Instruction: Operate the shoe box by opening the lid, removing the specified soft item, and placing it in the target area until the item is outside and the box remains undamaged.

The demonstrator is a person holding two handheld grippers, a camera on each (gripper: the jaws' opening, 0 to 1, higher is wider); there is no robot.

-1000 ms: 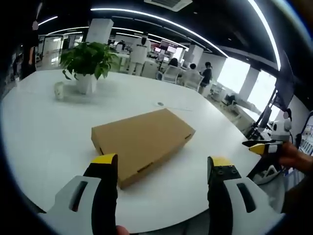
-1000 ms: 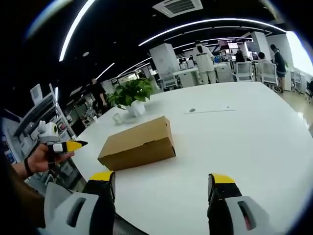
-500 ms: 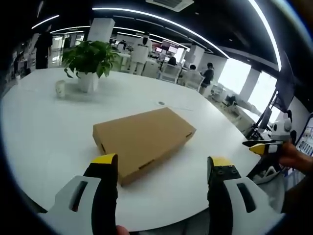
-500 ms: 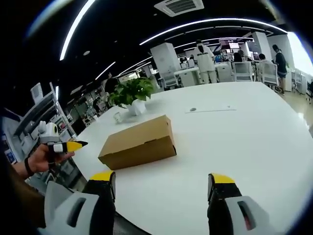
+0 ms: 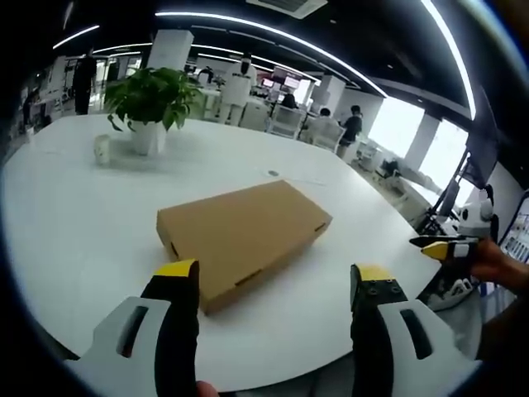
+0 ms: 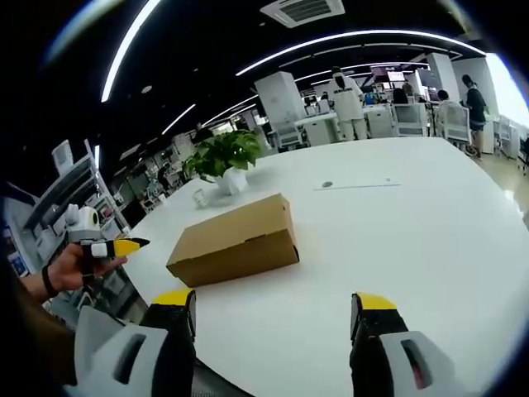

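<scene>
- Nothing on the table has shifted since a second ago; both my views have only drifted a touch, and the shoe box sits where it sat, lid down.
- At about ten o'clock in the left gripper view stands a potted plant (image 5: 149, 103), glossy green leaves in a smooth white pot, with a small pale cup (image 5: 101, 150) just beside it.
- Round white table (image 5: 74, 231): smooth, faintly reflective, a hard surface for sliding a jaw under an edge.
- Shoe box (image 5: 241, 236): plain brown cardboard, flat and rectangular, matte, with small slots on the near walls. It lies at centre, near my left gripper (image 5: 273, 285), not touched by it.
- My left gripper hangs with its jaws spread wide, yellow-tipped, holding nothing.
- My right gripper (image 6: 273, 310) is likewise spread wide and empty; the box (image 6: 234, 240) lies at eleven o'clock ahead of it, well apart.
- From this side the left gripper's yellow tip (image 6: 124, 246) pokes in at nine o'clock, held in a hand (image 6: 74, 265).
- I judge the task barely begun: the opening step is in hand, approach only.
- Next calls for one claw to steady the body and the other to catch the lid's edge gently; cardboard creases easily. I cannot tell which edge lifts, nor see the soft item inside.
</scene>
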